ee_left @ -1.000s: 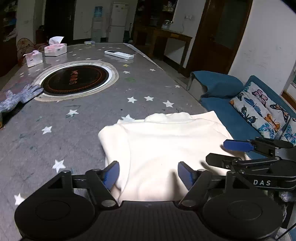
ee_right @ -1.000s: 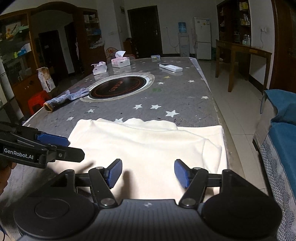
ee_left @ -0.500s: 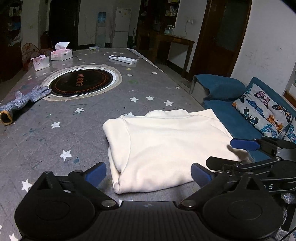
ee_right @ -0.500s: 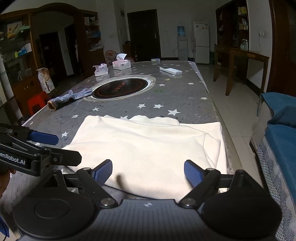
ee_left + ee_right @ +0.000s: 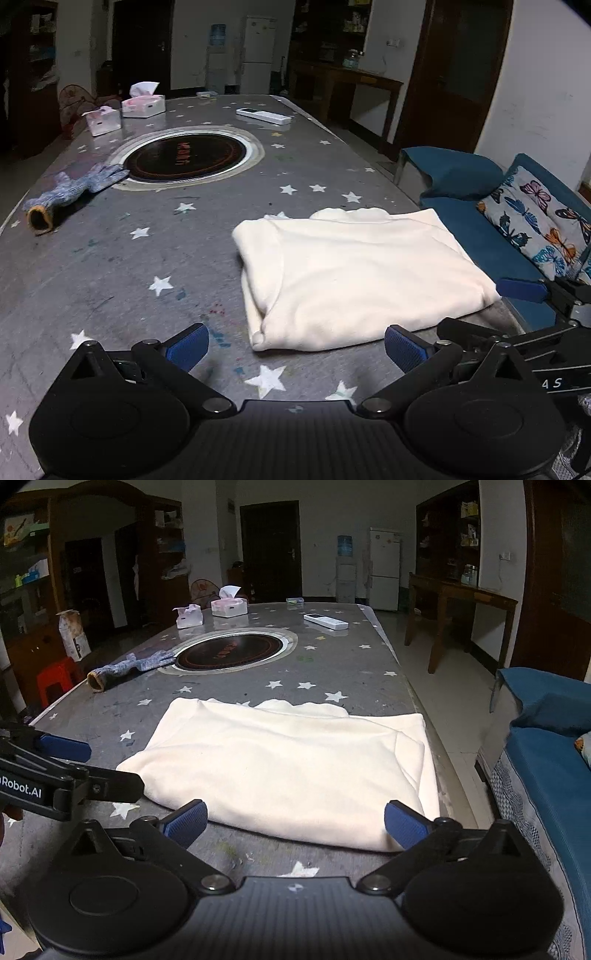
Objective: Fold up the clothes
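Cream fabric: the folded garment (image 5: 354, 280) lies flat on the counter (image 5: 110, 266), close to its near edge and hard against the right edge, one corner right at the rim beside the blue sofa (image 5: 476, 236).
Left tool (image 5: 295, 349): jaws have just been opening and stand spread wide, nothing between the blue pads, the garment's near corner just ahead of them.
Right tool (image 5: 295, 827): jaws likewise have just been opening, wide now, empty, pads sitting just short of the garment's near hem.
Stage: a judgement, but this looks like a fold just laid down and let go, both tools clear of the cloth.
Shape: a neat, thick rectangle, several layers deep, rounded bulging fold along the left side, a scalloped bit of collar or hem peeking out at the far edge.
Texture: soft, fleecy, matte, likely heavy enough to stay put.
Counter surface: grey covering printed with white stars, scuffed and paint-flecked, with a round dark inset (image 5: 184, 157) in the middle.
Risk one: the right corner hangs by the rim, so a nudge there could drag the stack off.
Risk two: pinching only the top layer on the next grab would peel the fold open.
Risk three: both tools crowd the same near edge and could knock together.
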A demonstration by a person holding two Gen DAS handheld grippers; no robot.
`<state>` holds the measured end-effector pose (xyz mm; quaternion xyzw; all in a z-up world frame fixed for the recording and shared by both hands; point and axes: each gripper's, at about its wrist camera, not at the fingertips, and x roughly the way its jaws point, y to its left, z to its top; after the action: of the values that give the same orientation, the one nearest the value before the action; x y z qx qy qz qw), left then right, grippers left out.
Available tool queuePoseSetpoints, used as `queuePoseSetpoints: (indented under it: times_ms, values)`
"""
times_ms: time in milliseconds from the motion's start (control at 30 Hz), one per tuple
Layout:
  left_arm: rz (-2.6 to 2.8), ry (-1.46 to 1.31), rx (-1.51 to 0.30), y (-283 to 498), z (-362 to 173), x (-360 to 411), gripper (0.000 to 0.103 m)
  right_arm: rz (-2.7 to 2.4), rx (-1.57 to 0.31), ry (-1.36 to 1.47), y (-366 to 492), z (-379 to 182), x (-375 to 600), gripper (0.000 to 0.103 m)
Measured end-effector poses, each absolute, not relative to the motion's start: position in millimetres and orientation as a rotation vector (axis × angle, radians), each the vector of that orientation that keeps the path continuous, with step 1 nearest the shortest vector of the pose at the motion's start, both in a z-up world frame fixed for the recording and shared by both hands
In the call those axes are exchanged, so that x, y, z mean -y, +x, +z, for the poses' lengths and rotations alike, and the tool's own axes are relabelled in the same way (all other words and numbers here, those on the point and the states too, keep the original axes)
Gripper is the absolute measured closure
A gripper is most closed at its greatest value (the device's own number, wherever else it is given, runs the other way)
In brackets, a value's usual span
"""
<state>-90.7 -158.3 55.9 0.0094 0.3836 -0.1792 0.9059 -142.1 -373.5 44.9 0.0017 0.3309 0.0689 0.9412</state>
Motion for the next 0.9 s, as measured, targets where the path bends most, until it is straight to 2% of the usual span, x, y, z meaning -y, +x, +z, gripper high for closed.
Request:
queuePoseSetpoints:
  times_ms: [900]
  values:
    - [-0.342, -0.001, -0.812, -112, 48, 148, 0.0, 0.044, -0.678, 0.092, -160, 39, 370, 0.0]
